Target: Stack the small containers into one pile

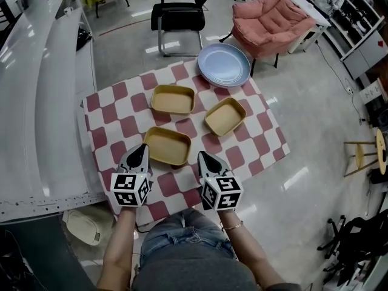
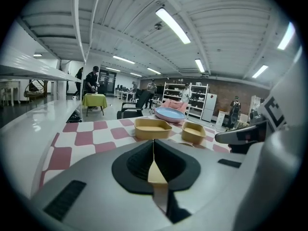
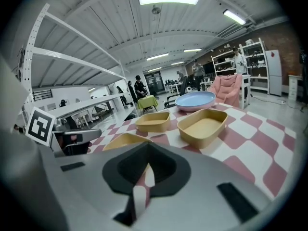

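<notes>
Three small tan containers sit apart on the red-and-white checkered table point(image 1: 257, 132): a near one point(image 1: 167, 145), a far one point(image 1: 173, 99) and a right one point(image 1: 225, 116). My left gripper point(image 1: 140, 152) hovers at the near container's left front corner, jaws shut and empty. Just off that container's right front corner is my right gripper point(image 1: 204, 157), also shut with nothing in it. The left gripper view shows the left gripper point(image 2: 153, 141), the far container point(image 2: 152, 128) and the right one point(image 2: 193, 132). The right gripper view shows the right gripper point(image 3: 147, 146) and the near container point(image 3: 126, 140).
A pale blue plate point(image 1: 224, 65) lies at the table's far edge. Beyond it stand a black chair point(image 1: 177, 17) and a pink armchair point(image 1: 273, 20). White shelving point(image 1: 36, 102) runs along the left side of the table. A wooden stool point(image 1: 364, 153) stands on the floor at right.
</notes>
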Demonstrator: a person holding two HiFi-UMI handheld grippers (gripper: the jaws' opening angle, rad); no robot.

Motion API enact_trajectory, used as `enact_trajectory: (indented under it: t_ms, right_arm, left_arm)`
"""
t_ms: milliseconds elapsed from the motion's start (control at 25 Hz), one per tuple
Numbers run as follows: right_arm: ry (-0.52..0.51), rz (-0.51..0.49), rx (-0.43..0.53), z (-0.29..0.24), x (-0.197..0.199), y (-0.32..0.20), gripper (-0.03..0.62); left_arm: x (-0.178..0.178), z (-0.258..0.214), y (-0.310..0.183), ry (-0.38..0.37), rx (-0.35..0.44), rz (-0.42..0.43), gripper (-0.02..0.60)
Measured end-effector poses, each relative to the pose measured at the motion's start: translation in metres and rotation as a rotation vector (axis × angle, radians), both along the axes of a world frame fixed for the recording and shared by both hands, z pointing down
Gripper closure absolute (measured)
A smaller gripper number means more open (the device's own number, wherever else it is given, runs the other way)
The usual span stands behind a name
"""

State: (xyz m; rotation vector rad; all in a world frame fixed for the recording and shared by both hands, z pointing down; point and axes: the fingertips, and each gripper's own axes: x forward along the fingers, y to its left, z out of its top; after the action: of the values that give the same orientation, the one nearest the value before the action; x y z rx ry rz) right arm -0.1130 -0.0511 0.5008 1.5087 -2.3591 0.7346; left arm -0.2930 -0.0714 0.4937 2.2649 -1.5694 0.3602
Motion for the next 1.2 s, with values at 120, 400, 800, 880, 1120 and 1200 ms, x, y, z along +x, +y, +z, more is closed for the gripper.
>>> enact_trajectory:
  t_ms: [120, 400, 800, 880, 1120, 1200]
  right_arm:
    - [-0.002, -0.007, -0.008, 0.004, 0.0, -0.004, 0.585]
    - [-0.003, -0.02, -0.035, 0.014, 0.0, -0.006, 0.585]
    - [0.001, -0.025, -0.066, 0.025, -0.004, -0.014, 0.585]
    - [0.0, -0.021, -0.074, 0.028, -0.004, -0.015, 0.585]
    - [0.005, -0.008, -0.095, 0.034, 0.001, -0.016, 0.585]
    - [0.007, -0.006, -0.098, 0.035, 0.003, -0.016, 0.584]
  left_arm:
    - [-0.007, 0.006, -0.006, -0.012, -0.01, -0.01, 0.563]
    - [-0.018, 0.022, -0.016, -0.016, -0.058, -0.034, 0.529]
    - [-0.021, 0.051, -0.032, -0.031, -0.159, -0.022, 0.479]
    - [-0.02, 0.057, -0.034, -0.031, -0.177, -0.017, 0.476]
    - [-0.016, 0.067, -0.038, -0.038, -0.215, 0.0, 0.48]
    - [-0.015, 0.07, -0.038, -0.038, -0.226, 0.002, 0.485]
